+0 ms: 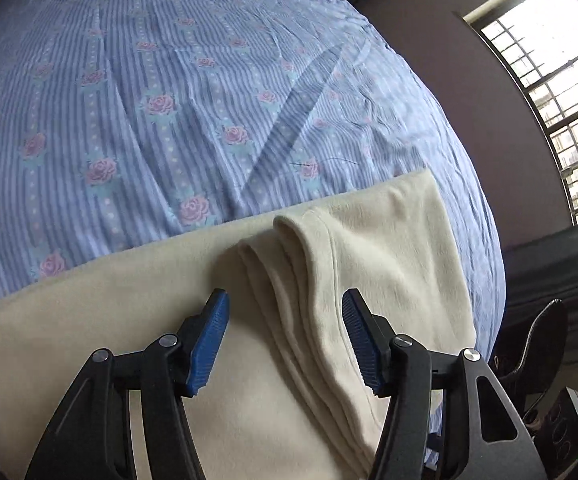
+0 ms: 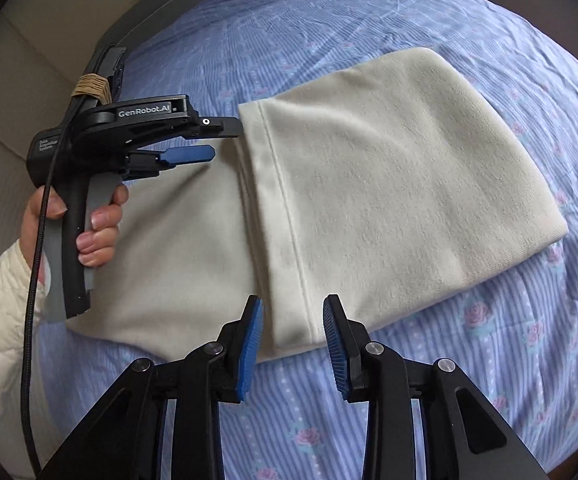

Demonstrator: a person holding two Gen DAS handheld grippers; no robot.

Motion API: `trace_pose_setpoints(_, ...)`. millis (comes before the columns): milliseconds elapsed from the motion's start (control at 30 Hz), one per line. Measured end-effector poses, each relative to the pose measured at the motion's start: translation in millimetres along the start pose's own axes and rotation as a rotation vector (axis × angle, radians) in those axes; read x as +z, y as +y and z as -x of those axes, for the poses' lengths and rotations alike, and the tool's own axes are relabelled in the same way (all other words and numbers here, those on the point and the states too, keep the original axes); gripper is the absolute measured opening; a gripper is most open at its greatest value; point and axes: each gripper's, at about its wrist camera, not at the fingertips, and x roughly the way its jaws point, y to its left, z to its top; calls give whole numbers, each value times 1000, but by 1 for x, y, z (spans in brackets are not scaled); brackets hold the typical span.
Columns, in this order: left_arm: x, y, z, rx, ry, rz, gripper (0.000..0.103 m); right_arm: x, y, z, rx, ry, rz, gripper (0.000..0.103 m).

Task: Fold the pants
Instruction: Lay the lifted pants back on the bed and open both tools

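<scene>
On the bed (image 2: pixel 469 20), spread with a blue striped, rose-printed sheet, the cream pants (image 2: pixel 389 184) lie folded over, the hemmed leg ends doubled back across the lower layer. The left tool (image 1: pixel 285 300) hangs just above the stacked hem edges with its blue pads apart and nothing pinched between them; in the right wrist view it sits at the far side of the cloth, gripped by a hand (image 2: pixel 97 216) in a white quilted sleeve. The right tool (image 2: pixel 293 308) hovers over the near edge of the hem, its pads also apart and clear of the fabric. No earlier grip shows; both tools look free. The risk from here, as I judge it, is a partial pinch: the hem shows several thin layers, and closing on only the top ones would let the lower ones sag and skew the next fold. Uneven lifting between the two sides could also drag the soft cloth askew across the sheet.
</scene>
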Motion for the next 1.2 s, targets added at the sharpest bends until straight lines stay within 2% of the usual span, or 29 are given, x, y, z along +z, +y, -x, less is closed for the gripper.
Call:
trace_pose_setpoints(67,6,-4,-13,-21,19,15,57,4,1,-8,8,4,11,33)
trace_pose_setpoints(133,7,-6,-24,22,44,10,57,6,4,-18,18,35,17,36)
trace_pose_setpoints(167,7,-8,-28,37,50,-5,57,6,7,-25,24,51,18,42)
trace_pose_setpoints(200,6,-10,-29,48,49,-21,56,5,11,-31,16,61,31,55)
trace_pose_setpoints(233,6,-10,-30,56,49,-32,55,5,16,-37,-15,60,56,61)
trace_pose_setpoints(367,8,-6,-31,65,57,-48,44,-4,41,-66,-163,84,235,61)
trace_pose_setpoints(400,7,-5,-29,64,58,-52,41,-7,46,-71,-193,77,274,60)
trace_pose_setpoints(433,7,-6,-29,64,58,-63,38,-10,50,-74,-229,67,307,52)
trace_pose_setpoints(467,6,-7,-28,58,59,-78,30,-12,53,-76,-267,59,329,46)
trace_pose_setpoints(533,6,-11,-25,45,58,-91,25,-12,54,-71,-261,48,329,25)
trace_pose_setpoints(600,7,-17,-18,24,48,-101,21,-9,53,-62,-263,46,321,17)
trace_pose_setpoints(700,8,-21,13,-68,-4,-104,21,-4,61,-34,-248,4,316,16)
trace_pose_setpoints(767,9,-18,34,-78,-37,-105,21,-2,70,-15,-216,-21,318,16)
trace_pose_setpoints(867,8,-1,48,-64,-39,-98,21,-1,89,-6,-157,-28,339,16)
trace_pose_setpoints(900,8,7,47,-33,-27,-99,21,-3,95,-9,-142,-29,349,16)
trace_pose_setpoints(1000,4,33,39,25,15,-46,21,-5,109,-31,-113,20,349,16)
trace_pose_setpoints(1200,-6,63,31,49,41,15,23,-12,123,-58,-67,79,350,16)
